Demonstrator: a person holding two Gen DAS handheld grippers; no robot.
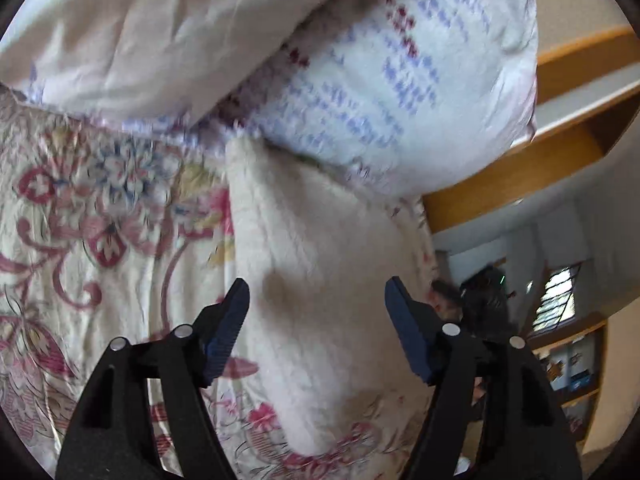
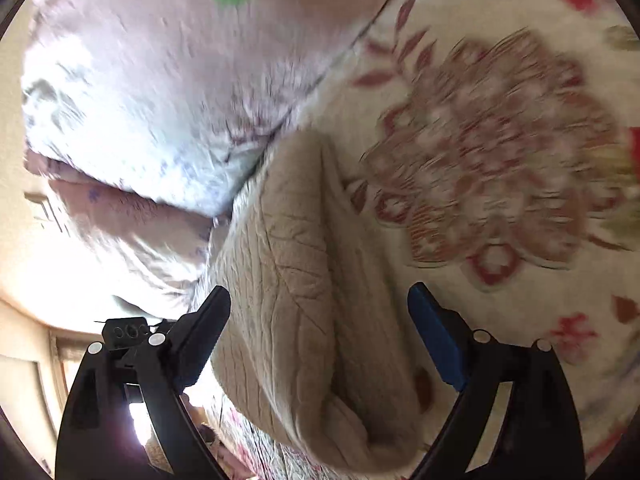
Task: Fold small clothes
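Note:
A small cream knitted garment (image 1: 316,264) lies folded into a long narrow strip on a floral bedspread (image 1: 100,240). My left gripper (image 1: 316,300) is open, its jaws wide on either side of the strip near one end, not touching it. In the right wrist view the same beige ribbed garment (image 2: 296,300) runs between the open jaws of my right gripper (image 2: 320,312), which hovers just over it. The bedspread (image 2: 500,160) shows to the right of it there.
Pillows (image 1: 360,72) in pale patterned covers press against the garment's far end; they also show in the right wrist view (image 2: 160,100). A wooden bed frame (image 1: 520,168) and shelves (image 1: 572,360) lie to the right past the bed edge.

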